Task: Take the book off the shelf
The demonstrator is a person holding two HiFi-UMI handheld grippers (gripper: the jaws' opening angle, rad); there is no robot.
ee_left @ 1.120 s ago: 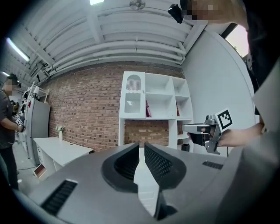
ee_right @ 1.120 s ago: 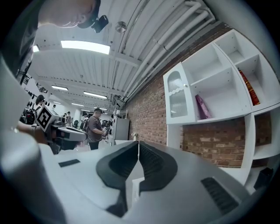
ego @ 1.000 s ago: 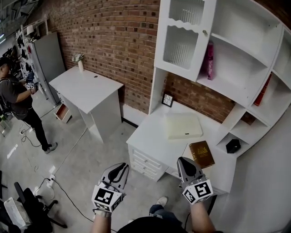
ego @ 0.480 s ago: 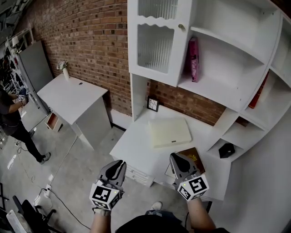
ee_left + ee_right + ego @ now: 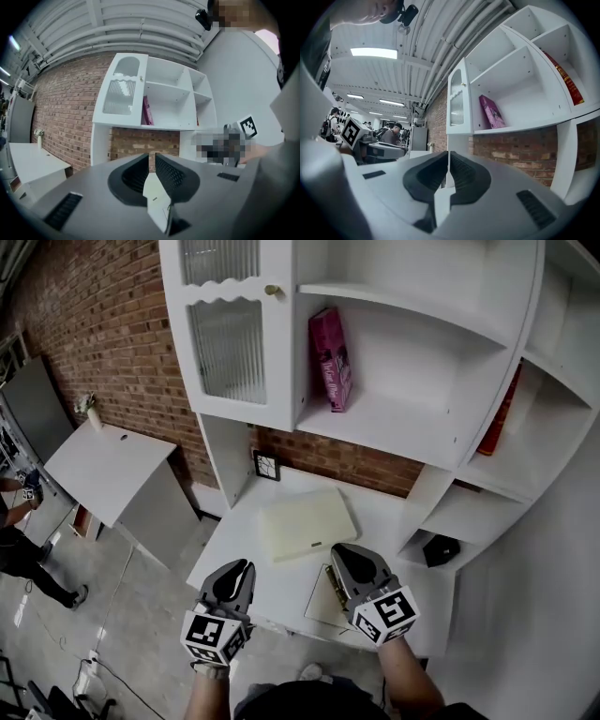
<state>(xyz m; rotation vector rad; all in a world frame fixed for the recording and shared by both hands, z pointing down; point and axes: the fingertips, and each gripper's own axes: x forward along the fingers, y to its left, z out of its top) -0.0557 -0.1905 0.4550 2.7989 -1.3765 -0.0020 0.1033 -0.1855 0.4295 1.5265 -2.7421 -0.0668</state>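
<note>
A pink book (image 5: 331,357) stands upright at the left end of the middle shelf (image 5: 394,423), leaning on the cabinet wall; it also shows in the left gripper view as the pink book (image 5: 146,110) and in the right gripper view as the pink book (image 5: 492,112). A red book (image 5: 500,413) leans in the right-hand compartment. My left gripper (image 5: 236,568) is held at the desk's front edge, shut with nothing in it. My right gripper (image 5: 345,554) hovers over the desk, shut and empty. Both point level at the shelf unit, well below and short of the books.
A cream flat box (image 5: 307,523) lies on the white desk (image 5: 234,540), with another book (image 5: 323,594) mostly hidden under my right gripper. A ribbed-glass cabinet door (image 5: 230,334) stands left of the pink book. A black object (image 5: 441,549) sits in a low cubby. A person (image 5: 19,549) stands far left.
I have moved closer to the shelf unit, which now fills the head view. Both grippers have gone forward to the desk, the right one over the flat book. The jaws look unchanged.
</note>
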